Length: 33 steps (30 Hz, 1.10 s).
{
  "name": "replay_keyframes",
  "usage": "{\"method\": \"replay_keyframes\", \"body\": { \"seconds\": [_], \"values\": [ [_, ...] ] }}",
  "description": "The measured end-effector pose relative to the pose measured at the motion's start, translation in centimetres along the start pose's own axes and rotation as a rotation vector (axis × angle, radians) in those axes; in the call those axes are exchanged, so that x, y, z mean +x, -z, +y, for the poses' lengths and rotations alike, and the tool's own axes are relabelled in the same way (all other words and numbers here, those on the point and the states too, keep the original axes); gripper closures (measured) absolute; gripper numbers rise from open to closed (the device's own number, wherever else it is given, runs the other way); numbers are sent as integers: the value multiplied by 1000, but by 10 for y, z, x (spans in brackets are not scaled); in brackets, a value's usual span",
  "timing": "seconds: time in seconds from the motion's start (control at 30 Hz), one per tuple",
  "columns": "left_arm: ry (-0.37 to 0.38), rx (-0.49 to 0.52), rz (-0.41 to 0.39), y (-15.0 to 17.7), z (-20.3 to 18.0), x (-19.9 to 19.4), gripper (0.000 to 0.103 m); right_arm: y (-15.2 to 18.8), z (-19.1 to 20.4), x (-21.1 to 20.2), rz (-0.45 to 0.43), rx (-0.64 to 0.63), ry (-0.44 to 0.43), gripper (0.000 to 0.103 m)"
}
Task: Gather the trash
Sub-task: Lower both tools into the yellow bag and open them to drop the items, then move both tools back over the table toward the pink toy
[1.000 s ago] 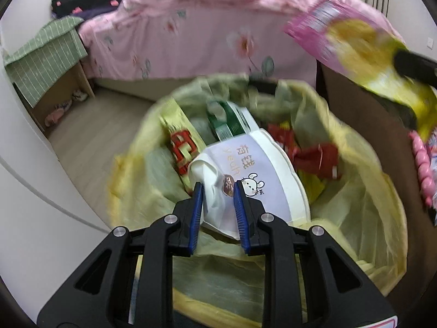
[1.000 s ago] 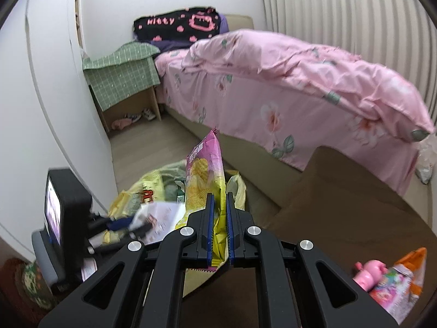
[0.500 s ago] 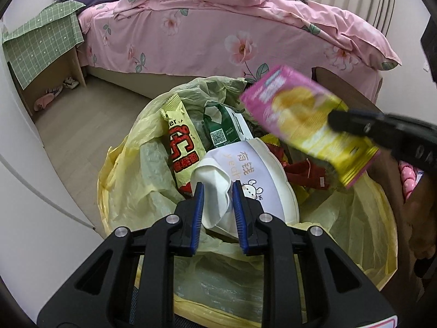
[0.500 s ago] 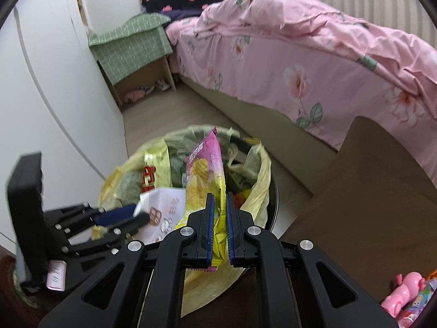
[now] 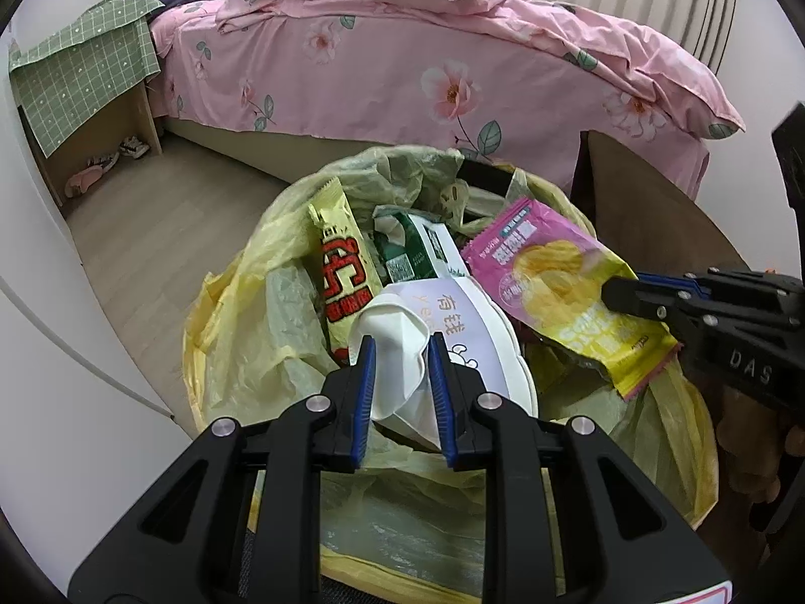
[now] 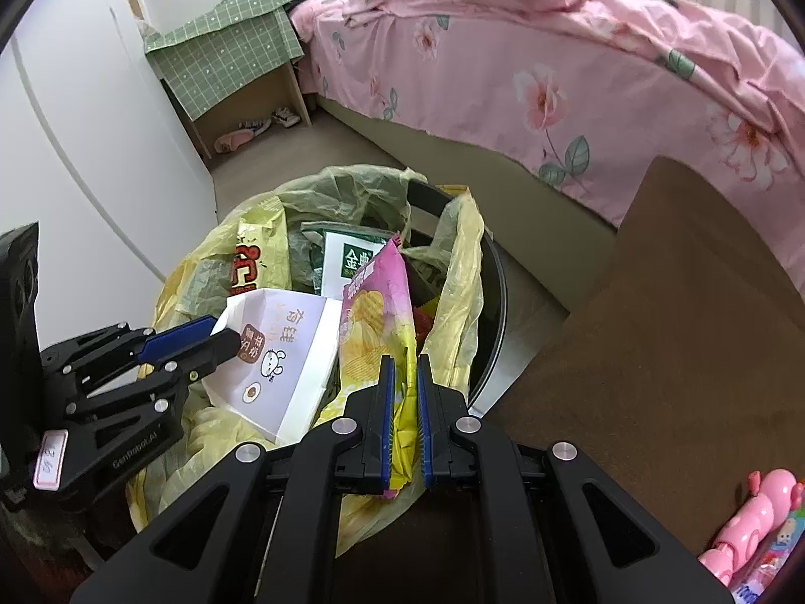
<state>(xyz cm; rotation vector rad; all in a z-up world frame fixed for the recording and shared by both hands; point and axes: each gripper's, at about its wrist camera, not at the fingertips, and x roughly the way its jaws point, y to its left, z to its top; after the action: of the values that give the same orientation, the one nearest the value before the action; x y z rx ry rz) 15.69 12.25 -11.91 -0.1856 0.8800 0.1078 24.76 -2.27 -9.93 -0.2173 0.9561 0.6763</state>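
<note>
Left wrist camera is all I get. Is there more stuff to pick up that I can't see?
Observer: Yes. A pink toy and a colourful packet lie on the brown table, at the right wrist view's lower right edge.
Operator: What's the yellow bag sitting in?
Observer: A round black bin; its wall shows beside the table.
Operator: Is the chip bag pinched well?
Observer: The right gripper is shut on it, clamping its yellow bottom end between both pads.
</note>
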Motion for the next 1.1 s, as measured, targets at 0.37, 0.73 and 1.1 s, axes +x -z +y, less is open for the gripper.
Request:
{"method": "replay_keyframes", "body": {
  "seconds": [0.37,0.73,1.1],
  "values": [
    [-43,-104,-132,-25,11,-45,59,10,-4,-41,-96,45,6,69],
    [168,13,-205,-29,-69,-83,48,77,-63,-148,-274,188,168,63],
    [411,237,-95,-4,-176,-69,47,174,-139,-207,-311,331,224,43]
  ]
}}
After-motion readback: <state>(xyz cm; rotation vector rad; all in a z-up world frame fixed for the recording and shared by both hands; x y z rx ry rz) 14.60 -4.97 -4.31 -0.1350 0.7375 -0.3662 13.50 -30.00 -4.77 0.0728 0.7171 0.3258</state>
